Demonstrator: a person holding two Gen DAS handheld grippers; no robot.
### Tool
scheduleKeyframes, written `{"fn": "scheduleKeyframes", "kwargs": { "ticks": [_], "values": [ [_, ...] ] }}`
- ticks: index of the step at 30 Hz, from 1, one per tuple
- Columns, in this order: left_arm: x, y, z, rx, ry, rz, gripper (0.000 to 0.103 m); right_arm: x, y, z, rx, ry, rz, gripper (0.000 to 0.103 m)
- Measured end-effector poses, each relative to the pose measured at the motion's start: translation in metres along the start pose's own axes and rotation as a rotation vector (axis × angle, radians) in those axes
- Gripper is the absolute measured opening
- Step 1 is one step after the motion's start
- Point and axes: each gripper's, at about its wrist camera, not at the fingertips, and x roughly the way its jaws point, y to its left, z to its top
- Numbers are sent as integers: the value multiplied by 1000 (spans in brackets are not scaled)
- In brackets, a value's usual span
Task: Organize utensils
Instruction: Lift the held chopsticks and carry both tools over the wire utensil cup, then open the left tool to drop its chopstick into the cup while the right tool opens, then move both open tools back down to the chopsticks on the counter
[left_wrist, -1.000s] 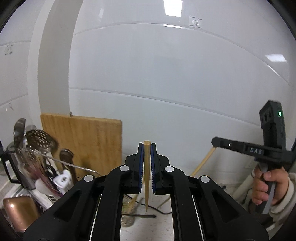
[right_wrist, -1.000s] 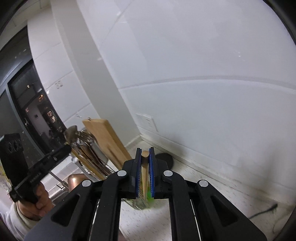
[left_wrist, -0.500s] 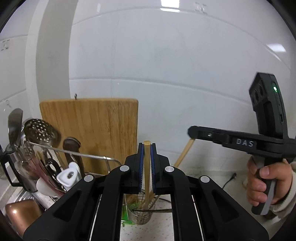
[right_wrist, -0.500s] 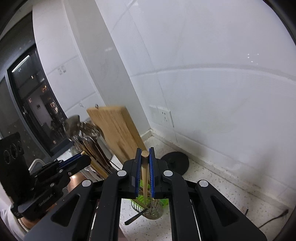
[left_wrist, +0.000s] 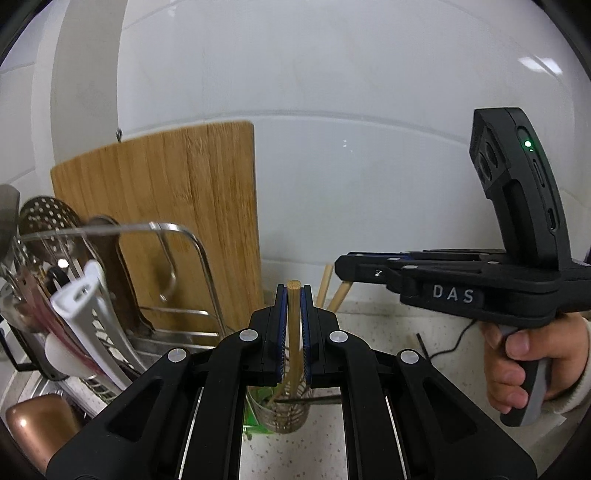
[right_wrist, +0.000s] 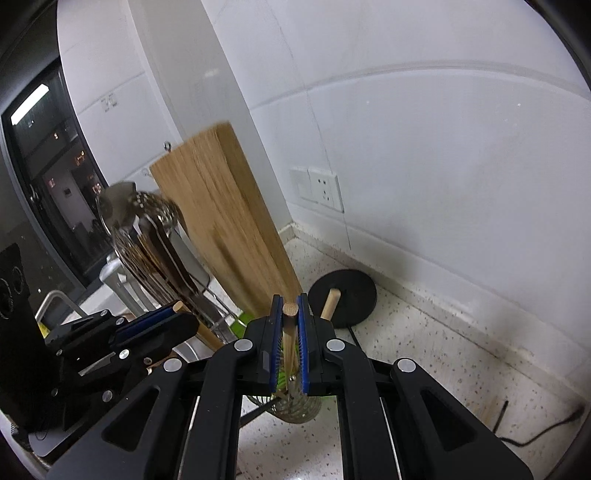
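The cutting board (left_wrist: 177, 221) stands upright against the wall at about 10 o'clock in the left wrist view, with the dish rack (left_wrist: 173, 236) in front of it already loaded with ladles and spatulas — that part of the sorting looks finished. The wire utensil cup (left_wrist: 284, 413) sits on the speckled counter (right_wrist: 424, 350) at 6 o'clock, directly below both tools, and already holds a few sticks whose tops show at 12 o'clock behind the left jaws.

Judged progress: late in a placing step — two chopsticks are not yet released.

The left gripper (left_wrist: 294, 332) is clenched on a wooden chopstick (left_wrist: 294, 325), held near upright, its lower end reaching down into the cup's mouth. The right gripper (right_wrist: 290, 339) is likewise clamped on a second chopstick (right_wrist: 290, 332), lower end over the cup (right_wrist: 295, 406); whether it is inside the rim cannot be told.

Both tools pitch moderately downward, converging on the cup. The person's right hand (left_wrist: 524, 362) wraps the right tool's grip at 3 o'clock.
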Motion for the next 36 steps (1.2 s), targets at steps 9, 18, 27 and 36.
{"fn": "scheduleKeyframes", "kwargs": {
  "ticks": [9, 18, 27, 36],
  "values": [
    [8, -2, -4, -15, 32, 15, 9, 12, 0, -7, -9, 50, 17, 6],
    [-18, -5, 18, -60, -11, 27, 38, -13, -14, -4, 38, 12, 55, 22],
    [-26, -39, 39, -58, -55, -4, 38, -62, -51, -9, 80, -40, 44, 22],
    [1, -103, 44, -44, -23, -85, 38, -113, -118, -27, 158, -55, -42, 22]
  ]
}}
